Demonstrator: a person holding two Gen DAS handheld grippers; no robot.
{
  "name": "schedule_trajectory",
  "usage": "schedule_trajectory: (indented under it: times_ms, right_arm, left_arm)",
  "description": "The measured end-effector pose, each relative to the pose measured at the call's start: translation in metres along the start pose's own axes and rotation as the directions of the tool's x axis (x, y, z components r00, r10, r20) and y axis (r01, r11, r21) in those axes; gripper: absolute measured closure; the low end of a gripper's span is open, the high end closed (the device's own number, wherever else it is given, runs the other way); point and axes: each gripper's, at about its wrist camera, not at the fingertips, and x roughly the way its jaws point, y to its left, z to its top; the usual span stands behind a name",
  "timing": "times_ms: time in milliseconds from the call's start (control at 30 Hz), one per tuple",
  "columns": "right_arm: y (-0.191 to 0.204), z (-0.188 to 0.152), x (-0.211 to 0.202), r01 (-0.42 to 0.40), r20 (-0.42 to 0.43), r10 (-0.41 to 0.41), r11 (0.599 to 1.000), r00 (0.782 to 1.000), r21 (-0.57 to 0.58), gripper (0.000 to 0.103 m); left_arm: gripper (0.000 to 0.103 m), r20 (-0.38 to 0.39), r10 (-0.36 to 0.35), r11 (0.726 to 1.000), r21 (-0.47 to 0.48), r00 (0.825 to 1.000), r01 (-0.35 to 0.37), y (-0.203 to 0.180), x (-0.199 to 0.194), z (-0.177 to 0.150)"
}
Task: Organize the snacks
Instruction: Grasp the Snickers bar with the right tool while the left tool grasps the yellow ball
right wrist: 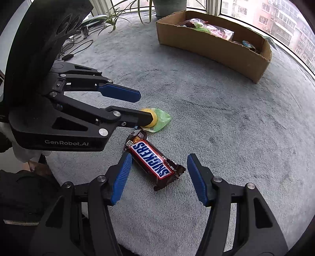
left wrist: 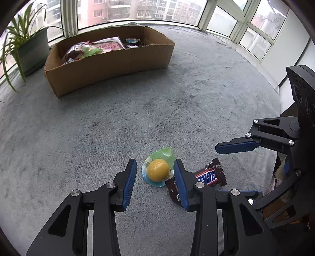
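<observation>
Soft, even daylight from the windows (left wrist: pixel 137 11) behind the box (left wrist: pixel 110 63); overcast-looking, moderately bright. Faint, diffuse shadows on the carpet (left wrist: pixel 137 118), darkest just under the snacks. Slight glare on the candy wrapper (right wrist: pixel 151 159). Strong fisheye bending, window frames curved, black vignette in the corners. Centre sharp; rims softer, perhaps slightly blurred. Outside buildings washed out, hazy.

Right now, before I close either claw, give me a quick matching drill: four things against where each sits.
Things:
1. jelly cup
2. Snickers bar
3. cardboard box
4. potted plant

Places:
A. between the right claw's open fingers
B. beside the box, by the window
C. between the left claw's open fingers
D. far across the carpet, snacks inside

Pairs: 1-C, 2-A, 3-D, 4-B
</observation>
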Motion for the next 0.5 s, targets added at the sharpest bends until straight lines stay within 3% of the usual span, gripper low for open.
schedule_trajectory:
  times_ms: [233,500]
  right_arm:
    - [0.006,0.004,0.015,0.014,-0.015,-0.014,1.000,1.000,-0.028,0.042]
    - [0.013,0.010,0.021,-0.010,-0.025,0.009,0.999,1.000,-0.046,0.055]
  left_arm:
    - [0.066,-0.024,0.005,1.000,-0.013,1.000,-0.005,0.001,0.011,-0.007]
    - [0.071,0.000,0.000,0.999,-0.041,1.000,0.000,0.005,0.011,-0.010]
